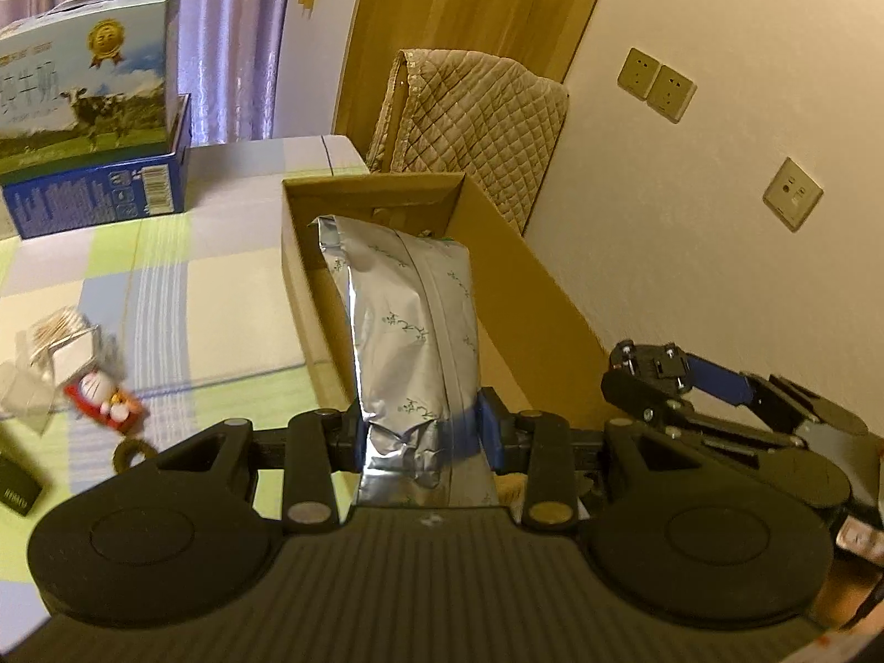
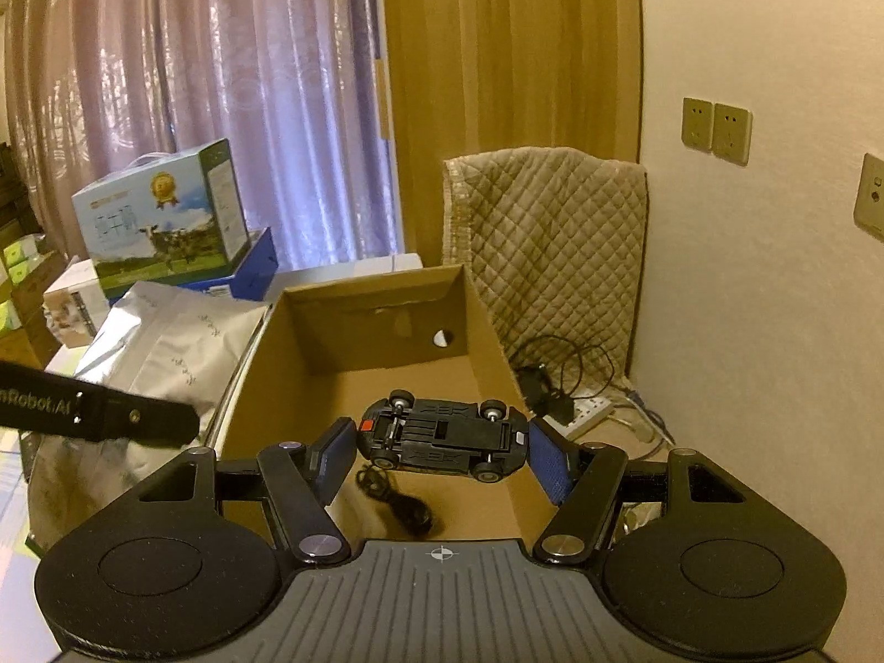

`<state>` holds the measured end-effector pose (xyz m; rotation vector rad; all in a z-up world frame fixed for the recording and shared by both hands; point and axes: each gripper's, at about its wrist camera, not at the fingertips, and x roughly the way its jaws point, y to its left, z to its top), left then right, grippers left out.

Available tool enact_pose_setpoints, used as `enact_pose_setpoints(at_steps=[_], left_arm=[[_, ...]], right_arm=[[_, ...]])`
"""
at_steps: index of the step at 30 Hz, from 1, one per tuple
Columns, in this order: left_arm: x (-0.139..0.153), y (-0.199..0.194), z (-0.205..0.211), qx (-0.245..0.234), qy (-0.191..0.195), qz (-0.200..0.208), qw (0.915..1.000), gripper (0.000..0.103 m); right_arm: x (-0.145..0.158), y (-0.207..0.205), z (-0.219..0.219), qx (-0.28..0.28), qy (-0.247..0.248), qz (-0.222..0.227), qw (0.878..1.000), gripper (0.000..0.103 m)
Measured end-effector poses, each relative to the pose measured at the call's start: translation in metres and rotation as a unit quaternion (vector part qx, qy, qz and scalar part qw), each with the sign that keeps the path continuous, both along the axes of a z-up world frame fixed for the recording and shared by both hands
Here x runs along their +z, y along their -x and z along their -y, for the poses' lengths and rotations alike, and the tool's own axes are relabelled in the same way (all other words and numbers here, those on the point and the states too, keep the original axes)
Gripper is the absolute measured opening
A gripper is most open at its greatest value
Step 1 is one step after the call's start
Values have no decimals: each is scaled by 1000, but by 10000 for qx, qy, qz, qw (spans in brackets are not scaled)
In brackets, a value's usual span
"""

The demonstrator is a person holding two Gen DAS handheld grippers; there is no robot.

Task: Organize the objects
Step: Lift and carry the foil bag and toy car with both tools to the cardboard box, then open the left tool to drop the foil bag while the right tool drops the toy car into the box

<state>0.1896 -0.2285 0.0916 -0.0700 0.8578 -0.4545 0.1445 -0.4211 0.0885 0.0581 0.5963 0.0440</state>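
Observation:
My left gripper (image 1: 422, 431) is shut on a silver foil bag (image 1: 409, 320), which stands upright over the near end of an open cardboard box (image 1: 547, 298). The right wrist view shows that bag (image 2: 166, 342) just left of the box (image 2: 381, 298). My right gripper (image 2: 442, 436) is shut on a black toy car (image 2: 442, 433), held upside down by its ends above the box's inside. The same gripper and the car (image 1: 657, 370) appear at the right of the left wrist view, beside the box. A black cable (image 2: 403, 508) lies on the box floor.
A milk carton (image 1: 88, 72) sits on a blue box (image 1: 99, 193) at the back left. On the checked cloth lie a red toy figure (image 1: 105, 398), clear packets (image 1: 50, 353) and a small black box (image 1: 16, 489). A quilted cover (image 2: 552, 254) and power strip (image 2: 585, 414) are beyond.

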Motion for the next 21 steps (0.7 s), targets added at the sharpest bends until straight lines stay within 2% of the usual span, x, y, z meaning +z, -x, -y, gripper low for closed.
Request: enact_pose_setpoints(at_steps=[12,21], left_arm=[[-11,-52,34,67,-10,-32,10000,32],[-7,-55,21,300,-78,148,9994,38]], right_arm=[[-14,-37,19,-84,-73,-145,9998,64],[-19,-41,23,-101,-147,-221,9996,64]])
